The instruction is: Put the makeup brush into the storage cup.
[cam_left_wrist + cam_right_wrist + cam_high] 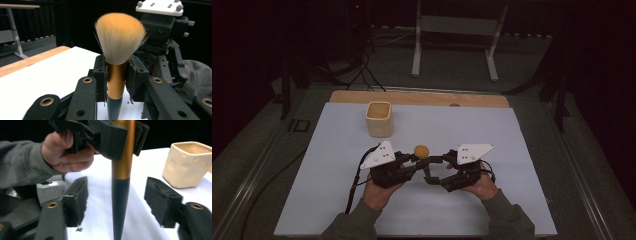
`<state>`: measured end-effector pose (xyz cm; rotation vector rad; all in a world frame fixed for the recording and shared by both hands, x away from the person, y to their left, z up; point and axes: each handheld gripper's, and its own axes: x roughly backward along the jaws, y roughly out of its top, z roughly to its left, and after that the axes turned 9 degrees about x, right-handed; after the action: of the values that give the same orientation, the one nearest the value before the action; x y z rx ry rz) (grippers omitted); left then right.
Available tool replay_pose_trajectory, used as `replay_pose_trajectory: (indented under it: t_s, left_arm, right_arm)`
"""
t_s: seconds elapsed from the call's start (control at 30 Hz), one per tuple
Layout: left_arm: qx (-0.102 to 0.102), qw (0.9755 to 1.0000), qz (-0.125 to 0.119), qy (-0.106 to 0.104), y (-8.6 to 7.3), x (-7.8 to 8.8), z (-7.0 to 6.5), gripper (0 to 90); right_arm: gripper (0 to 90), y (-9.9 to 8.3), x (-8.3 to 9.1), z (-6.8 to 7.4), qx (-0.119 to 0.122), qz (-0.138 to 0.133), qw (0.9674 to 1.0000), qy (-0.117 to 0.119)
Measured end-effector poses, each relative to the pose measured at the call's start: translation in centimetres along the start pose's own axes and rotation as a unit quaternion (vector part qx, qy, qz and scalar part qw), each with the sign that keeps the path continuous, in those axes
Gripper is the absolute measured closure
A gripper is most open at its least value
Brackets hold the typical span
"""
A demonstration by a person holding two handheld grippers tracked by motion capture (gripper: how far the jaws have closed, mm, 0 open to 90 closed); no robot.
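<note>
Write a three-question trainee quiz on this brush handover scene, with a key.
1. True or false: the left gripper is shut on the brush.
2. Which way do the bristles point? A) up B) down C) sideways
3. Fill in: the right gripper has its pads ____ the brush handle.

Key:
1. True; its pads clamp the gold part of the handle.
2. A
3. Apart from: they stand either side of the dark lower handle, not touching. The cup stands farther back on the table.
</note>
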<state>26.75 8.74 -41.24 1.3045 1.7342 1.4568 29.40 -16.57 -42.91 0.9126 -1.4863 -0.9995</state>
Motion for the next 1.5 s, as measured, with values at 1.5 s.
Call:
replay_pose_trajectory:
  t_s: [1.5]
  left_arm:
    - [-0.011, 0.9958, -0.003, 0.091, 1.8, 3.0, 1.8, 73.0]
  right_arm:
    - [10.5, -1.1, 1.1, 0.6, 0.004, 0.076, 0.9922, -0.099]
